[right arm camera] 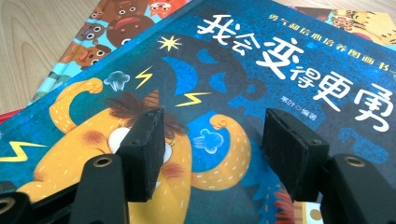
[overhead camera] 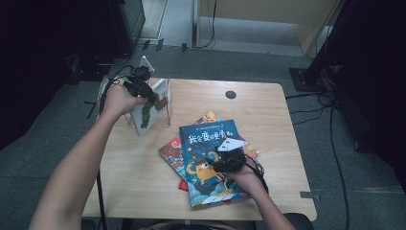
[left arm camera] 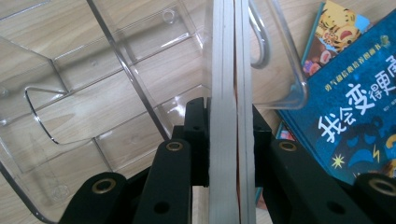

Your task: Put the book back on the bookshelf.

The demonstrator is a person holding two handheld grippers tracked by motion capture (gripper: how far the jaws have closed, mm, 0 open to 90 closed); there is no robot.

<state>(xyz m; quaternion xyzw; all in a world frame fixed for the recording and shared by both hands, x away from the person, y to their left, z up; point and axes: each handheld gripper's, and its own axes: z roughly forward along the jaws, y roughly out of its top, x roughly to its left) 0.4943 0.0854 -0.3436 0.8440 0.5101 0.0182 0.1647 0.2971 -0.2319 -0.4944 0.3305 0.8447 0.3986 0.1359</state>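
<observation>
The left gripper (left arm camera: 223, 140) has its fingers squeezed shut on a white book (overhead camera: 152, 106), standing in the clear plastic rack (left arm camera: 116, 79) at the desk's (overhead camera: 268, 110) far left. It could tip the light rack over (it looks wobbly). The right gripper (right arm camera: 219, 154) hangs open over the blue book (right arm camera: 289, 79).

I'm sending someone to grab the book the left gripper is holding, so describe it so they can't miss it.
Start at the wooden table and go to the clear stand at its far left. The white book stands upright there, pinched by the left gripper. Unlike the blue book and the others lying flat in a pile, it stands on edge.
</observation>
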